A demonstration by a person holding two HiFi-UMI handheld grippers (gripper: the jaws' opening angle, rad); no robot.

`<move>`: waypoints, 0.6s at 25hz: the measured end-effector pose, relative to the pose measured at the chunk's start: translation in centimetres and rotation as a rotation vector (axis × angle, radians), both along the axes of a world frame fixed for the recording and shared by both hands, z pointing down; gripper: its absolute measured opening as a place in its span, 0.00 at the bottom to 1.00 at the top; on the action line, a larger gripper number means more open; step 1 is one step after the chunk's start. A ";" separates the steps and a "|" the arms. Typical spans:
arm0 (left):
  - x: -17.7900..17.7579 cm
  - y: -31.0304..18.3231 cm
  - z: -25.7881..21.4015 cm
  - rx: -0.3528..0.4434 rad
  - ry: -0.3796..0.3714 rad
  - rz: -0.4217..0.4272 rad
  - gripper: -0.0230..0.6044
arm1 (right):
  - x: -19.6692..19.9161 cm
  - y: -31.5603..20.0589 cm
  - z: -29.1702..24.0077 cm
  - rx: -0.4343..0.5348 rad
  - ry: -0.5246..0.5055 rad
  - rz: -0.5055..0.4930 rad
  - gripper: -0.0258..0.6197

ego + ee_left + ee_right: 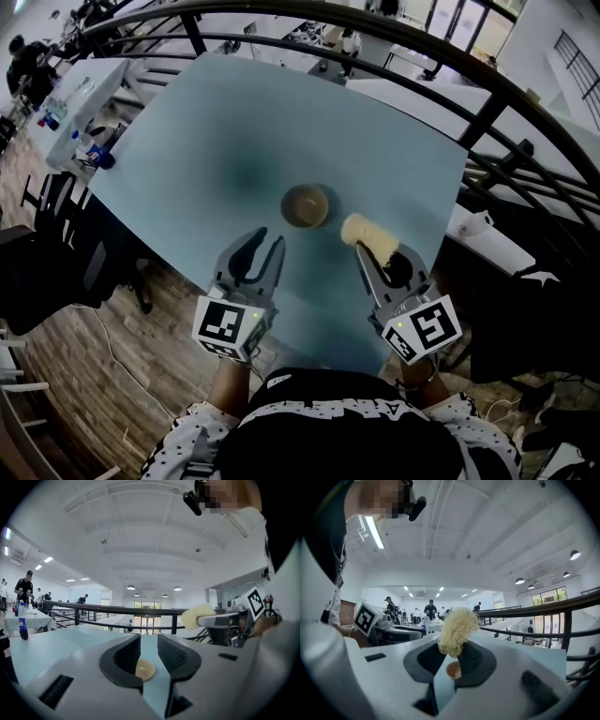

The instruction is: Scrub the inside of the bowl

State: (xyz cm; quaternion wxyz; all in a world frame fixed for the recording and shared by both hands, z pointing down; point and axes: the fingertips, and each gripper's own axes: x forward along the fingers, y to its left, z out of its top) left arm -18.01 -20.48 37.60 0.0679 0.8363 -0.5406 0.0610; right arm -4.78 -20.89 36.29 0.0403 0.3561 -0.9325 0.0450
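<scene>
A small tan bowl [305,206] stands upright on the pale blue table [225,122]. It shows low between the jaws in the left gripper view [144,670] and in the right gripper view [453,670]. My left gripper [263,244] [149,645] hovers just short of the bowl on its near left, open and empty. My right gripper [373,251] [452,651] is shut on a yellow fibrous scrubber [367,233] [457,629], held to the bowl's right and not touching it. The left gripper view also catches that scrubber [197,616].
A dark metal railing [487,112] curves round the table's far and right sides. Another table with bottles [92,150] stands at far left, a cola bottle [22,626] among them. Dark chairs [66,244] sit by the table's left edge. People stand in the background.
</scene>
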 end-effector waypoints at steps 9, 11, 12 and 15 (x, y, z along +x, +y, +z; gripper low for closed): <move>-1.3 -3.2 2.5 -0.052 0.018 0.042 0.21 | -1.7 -2.4 2.1 -0.037 0.029 0.031 0.13; -1.6 -3.8 3.3 -0.072 0.023 0.053 0.21 | -2.2 -2.8 2.7 -0.050 0.034 0.038 0.13; -1.7 -4.0 3.8 -0.081 0.025 0.059 0.21 | -2.4 -2.9 3.0 -0.054 0.038 0.042 0.13; -1.8 -4.9 5.1 -0.102 0.030 0.072 0.21 | -2.8 -3.6 3.8 -0.054 0.052 0.053 0.13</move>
